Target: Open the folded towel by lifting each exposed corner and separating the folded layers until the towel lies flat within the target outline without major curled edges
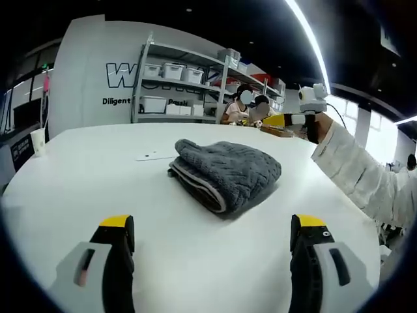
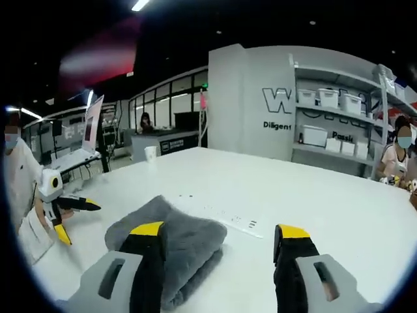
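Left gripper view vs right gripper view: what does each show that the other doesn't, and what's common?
Left gripper view: the right gripper held up at the right in a white sleeve, and the towel's light folded edge.

Right gripper view: the left gripper at the left, jaws open, and an open laptop behind.

Both: the folded grey towel on the white table, shelving with bins, each view's own jaws open.

Grey towel, folded, on white table
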